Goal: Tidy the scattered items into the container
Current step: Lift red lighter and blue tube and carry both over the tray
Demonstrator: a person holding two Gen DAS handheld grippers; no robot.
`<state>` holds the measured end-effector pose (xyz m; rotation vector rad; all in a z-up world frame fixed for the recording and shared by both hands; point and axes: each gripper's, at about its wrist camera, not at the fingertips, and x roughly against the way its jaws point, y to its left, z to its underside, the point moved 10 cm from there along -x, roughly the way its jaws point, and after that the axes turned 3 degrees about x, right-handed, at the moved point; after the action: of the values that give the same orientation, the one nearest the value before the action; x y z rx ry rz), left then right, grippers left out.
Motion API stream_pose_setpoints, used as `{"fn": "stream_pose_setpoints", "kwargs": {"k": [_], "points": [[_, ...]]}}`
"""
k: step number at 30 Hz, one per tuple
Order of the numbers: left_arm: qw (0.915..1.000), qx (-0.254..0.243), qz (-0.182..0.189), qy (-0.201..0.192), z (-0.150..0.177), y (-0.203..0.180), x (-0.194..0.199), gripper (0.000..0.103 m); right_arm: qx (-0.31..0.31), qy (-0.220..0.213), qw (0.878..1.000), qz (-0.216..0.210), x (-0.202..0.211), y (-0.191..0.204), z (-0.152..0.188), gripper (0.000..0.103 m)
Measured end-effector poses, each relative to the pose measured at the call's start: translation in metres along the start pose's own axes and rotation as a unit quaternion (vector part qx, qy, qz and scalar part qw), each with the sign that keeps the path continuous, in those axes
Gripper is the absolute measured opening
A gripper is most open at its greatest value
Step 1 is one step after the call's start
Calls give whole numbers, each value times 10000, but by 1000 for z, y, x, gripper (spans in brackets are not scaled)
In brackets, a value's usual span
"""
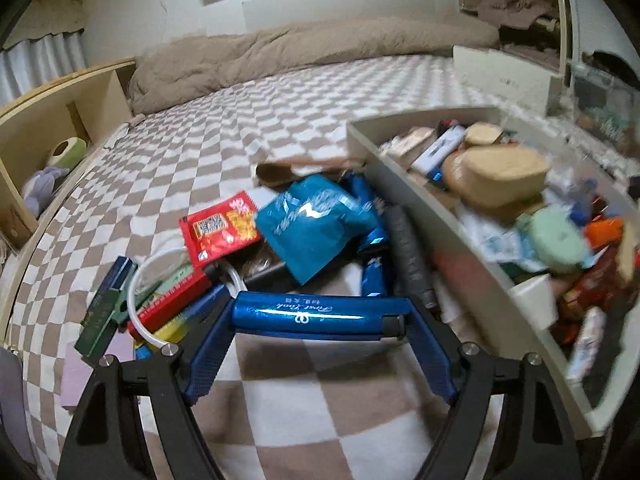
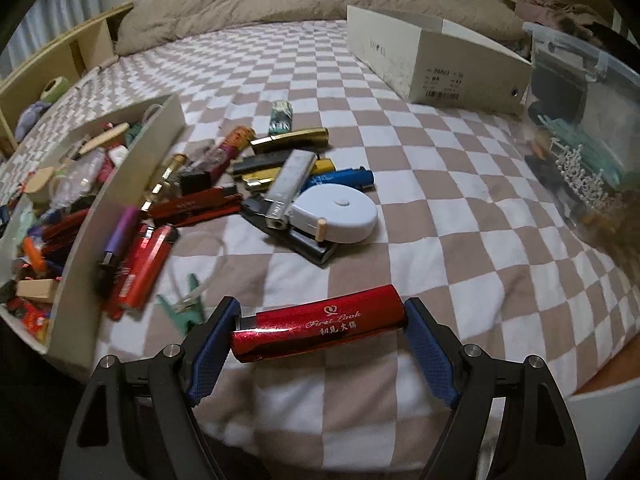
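Note:
In the left wrist view my left gripper [image 1: 316,312] is shut on a metallic blue lighter [image 1: 316,314], held crosswise between its blue pads, lifted above the checked bedspread. Behind it lies a heap: a teal packet [image 1: 316,224], a red packet [image 1: 220,230], a red lighter [image 1: 172,302]. The white box [image 1: 400,184], crammed with small items, stands to the right. In the right wrist view my right gripper [image 2: 322,328] is shut on a metallic red lighter [image 2: 320,328], also crosswise. Ahead lie several lighters [image 2: 280,168] and a round white tape measure [image 2: 340,216]; the white box [image 2: 120,184] is at left.
A shoebox [image 2: 436,60] and a clear plastic bin [image 2: 584,128] stand at the back right of the bed. A beige duvet [image 1: 312,48] lies along the far edge, wooden shelves [image 1: 48,120] at the left. A green clip [image 2: 184,304] lies near the right gripper.

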<state>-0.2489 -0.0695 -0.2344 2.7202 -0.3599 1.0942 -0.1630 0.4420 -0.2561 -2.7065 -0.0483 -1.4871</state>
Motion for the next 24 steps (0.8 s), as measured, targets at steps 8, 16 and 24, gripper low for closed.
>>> {"fn": "stream_pose_setpoints", "kwargs": {"k": [8,16,24], "points": [[9988,322,181,-321,-21,-28,50,83,-444,-495,9968,-437,40,21,-17,83],[9959,707,435,-363,-33,-54,74,83,-559,-1076,9869,-1069,77,66,-41,83],[9908,1079,655,-493,-39,-80,90,83,-360,-1222,9787,-1612,88,125,-46,83]]}}
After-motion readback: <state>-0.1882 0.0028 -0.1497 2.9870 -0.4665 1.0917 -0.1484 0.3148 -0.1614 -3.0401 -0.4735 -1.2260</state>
